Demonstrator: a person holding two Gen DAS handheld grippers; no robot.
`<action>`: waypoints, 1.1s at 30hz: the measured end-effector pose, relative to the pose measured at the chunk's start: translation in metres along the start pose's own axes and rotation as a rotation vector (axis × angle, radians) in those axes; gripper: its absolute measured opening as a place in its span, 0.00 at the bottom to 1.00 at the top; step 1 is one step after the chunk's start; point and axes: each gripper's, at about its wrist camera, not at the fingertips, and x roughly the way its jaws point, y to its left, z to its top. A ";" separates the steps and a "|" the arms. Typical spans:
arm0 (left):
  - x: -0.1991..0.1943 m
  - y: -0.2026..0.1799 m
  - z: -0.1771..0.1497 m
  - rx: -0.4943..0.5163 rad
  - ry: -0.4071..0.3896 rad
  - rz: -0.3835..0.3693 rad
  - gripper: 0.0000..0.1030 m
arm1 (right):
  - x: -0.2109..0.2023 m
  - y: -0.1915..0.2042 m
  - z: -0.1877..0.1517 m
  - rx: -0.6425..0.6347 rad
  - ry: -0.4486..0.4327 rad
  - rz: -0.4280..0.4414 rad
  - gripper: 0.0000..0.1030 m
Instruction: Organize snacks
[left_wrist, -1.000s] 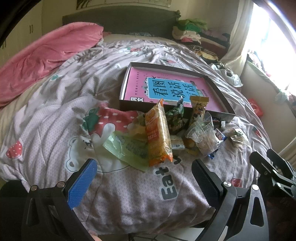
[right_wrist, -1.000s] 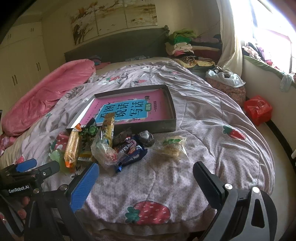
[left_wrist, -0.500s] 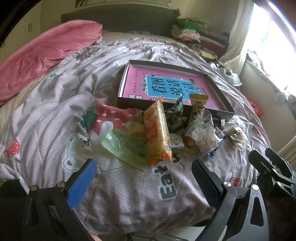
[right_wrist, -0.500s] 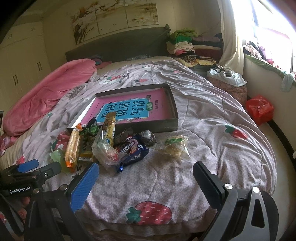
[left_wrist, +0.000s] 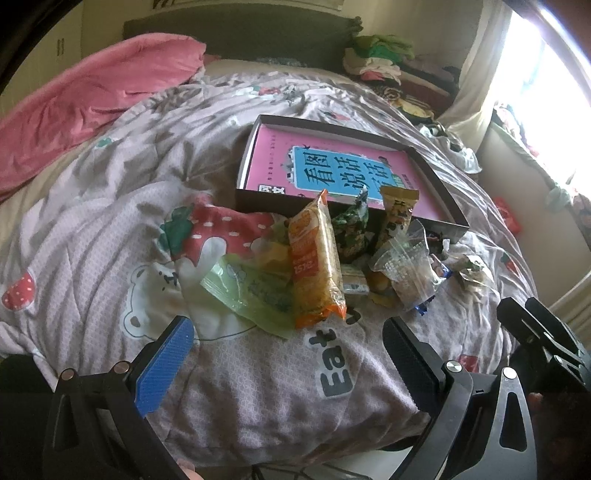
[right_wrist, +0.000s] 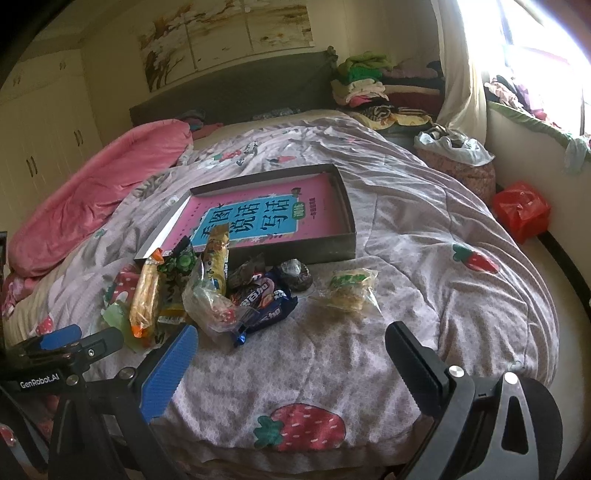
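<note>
We hold our left gripper and right gripper with fingers apart and empty over the bed's near edge, the snacks heaped against the tray's near wall.

Pink blanket, folded clothes, red bag

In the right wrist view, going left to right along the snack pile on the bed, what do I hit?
Orange packet → clear bag → dark blue wrapper → pale green-labelled packet, lying apart from the rest.
</note>
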 end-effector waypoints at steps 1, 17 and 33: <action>0.000 0.002 0.001 -0.005 0.000 -0.003 0.98 | 0.001 0.001 0.000 0.003 0.001 0.000 0.99; 0.010 0.026 0.016 -0.097 0.035 -0.082 0.98 | 0.011 -0.015 0.007 0.041 0.002 0.009 0.99; 0.041 -0.003 0.040 -0.054 0.085 -0.072 0.82 | 0.042 -0.050 0.018 0.132 0.052 0.014 0.99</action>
